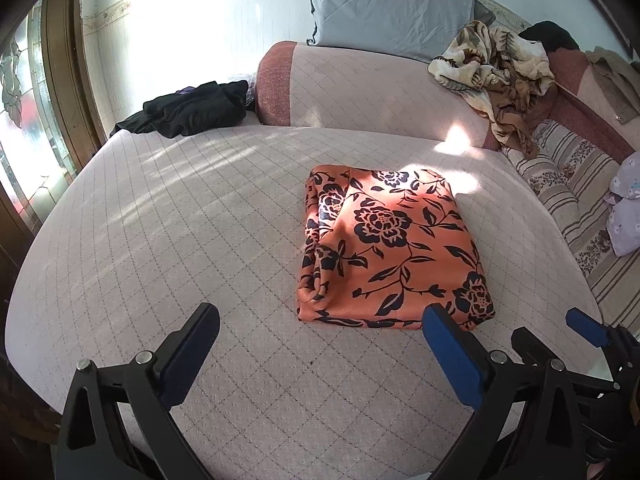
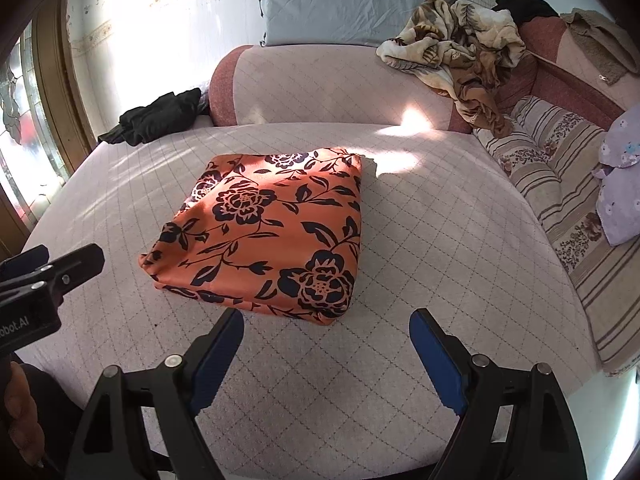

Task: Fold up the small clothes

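Garment: orange cloth with a black flower print [image 2: 260,236], folded into a thick square packet, sits mid-cushion on the pale pink quilted sofa seat [image 1: 160,240] — looks pretty much done.
Left gripper [image 1: 320,344]: jaws wide apart, nothing between them, just short of the packet's near edge.
Right gripper [image 2: 326,340]: jaws apart too, empty, at the near edge.
Loose bit: the left side of the packet looks bunched, not flat.
Risk: I'd guess a finger catching that near hem would drag the top layer — and the fold slumps open.
Further out: black clothes pile [image 1: 192,108] at the far left, crumpled beige floral blanket [image 1: 492,64] on the backrest.
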`<state>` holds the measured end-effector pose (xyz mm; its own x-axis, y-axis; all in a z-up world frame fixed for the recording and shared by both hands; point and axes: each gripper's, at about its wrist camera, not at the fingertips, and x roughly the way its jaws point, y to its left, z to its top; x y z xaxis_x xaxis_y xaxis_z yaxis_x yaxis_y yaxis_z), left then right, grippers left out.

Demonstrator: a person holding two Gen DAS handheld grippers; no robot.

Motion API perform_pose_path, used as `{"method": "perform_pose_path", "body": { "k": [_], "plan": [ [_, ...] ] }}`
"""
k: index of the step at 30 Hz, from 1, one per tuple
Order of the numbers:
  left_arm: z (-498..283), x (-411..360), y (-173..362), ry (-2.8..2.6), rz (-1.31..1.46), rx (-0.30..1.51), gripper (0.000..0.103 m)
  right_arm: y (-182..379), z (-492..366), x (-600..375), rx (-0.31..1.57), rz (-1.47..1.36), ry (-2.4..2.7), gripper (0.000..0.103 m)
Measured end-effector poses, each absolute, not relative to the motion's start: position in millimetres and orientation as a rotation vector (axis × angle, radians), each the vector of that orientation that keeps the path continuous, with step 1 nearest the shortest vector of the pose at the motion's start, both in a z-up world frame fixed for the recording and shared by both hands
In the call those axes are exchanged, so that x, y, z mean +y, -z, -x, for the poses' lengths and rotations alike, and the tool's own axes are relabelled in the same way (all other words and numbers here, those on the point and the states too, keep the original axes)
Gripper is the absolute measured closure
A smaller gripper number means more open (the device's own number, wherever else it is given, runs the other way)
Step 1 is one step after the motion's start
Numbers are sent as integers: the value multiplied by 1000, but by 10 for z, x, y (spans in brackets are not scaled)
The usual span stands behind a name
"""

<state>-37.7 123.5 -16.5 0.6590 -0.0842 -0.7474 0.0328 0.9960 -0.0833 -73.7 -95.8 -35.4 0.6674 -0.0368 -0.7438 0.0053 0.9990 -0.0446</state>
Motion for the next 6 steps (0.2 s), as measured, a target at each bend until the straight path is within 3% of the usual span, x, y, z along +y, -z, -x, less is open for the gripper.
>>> {"method": "perform_pose_path", "body": {
  "k": [6],
  "plan": [
    [335, 1178, 139, 70, 39, 836, 2, 375, 686, -964, 843, 36, 21, 16]
  ]
}}
